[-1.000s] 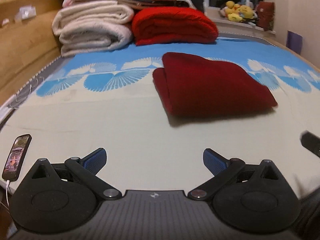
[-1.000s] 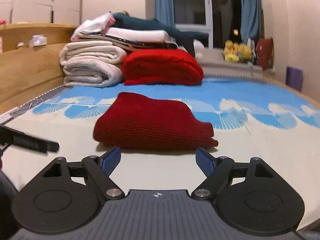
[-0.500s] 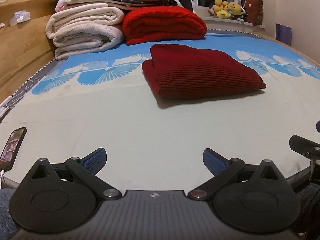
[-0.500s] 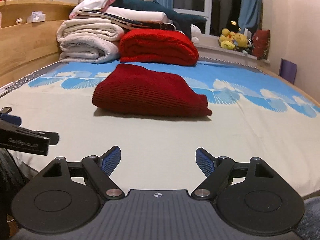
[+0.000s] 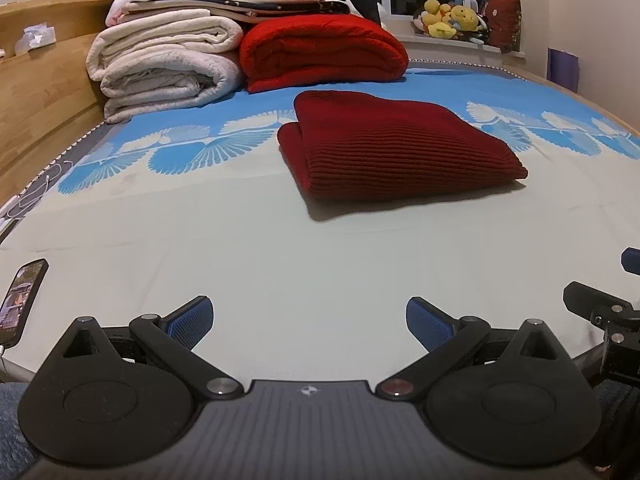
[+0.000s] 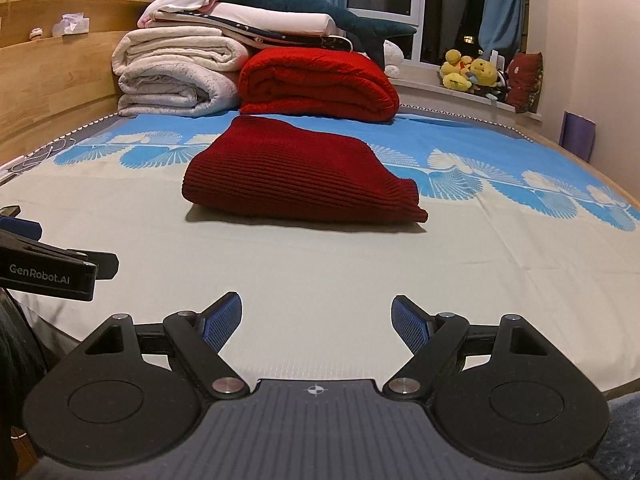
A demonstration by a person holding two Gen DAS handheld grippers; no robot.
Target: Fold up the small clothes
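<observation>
Resting folded, dark red sweater (image 5: 396, 152), bedsheet (image 5: 280, 248)

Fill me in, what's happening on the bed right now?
A person holds a gripper in each hand above the near edge of the bed. The left gripper and the right gripper are both open and hold nothing. A dark red knit garment lies folded in the middle of the sheet, clear of both grippers. Behind it are a folded red blanket and a pile of white bedding. A phone lies at the left edge.
</observation>
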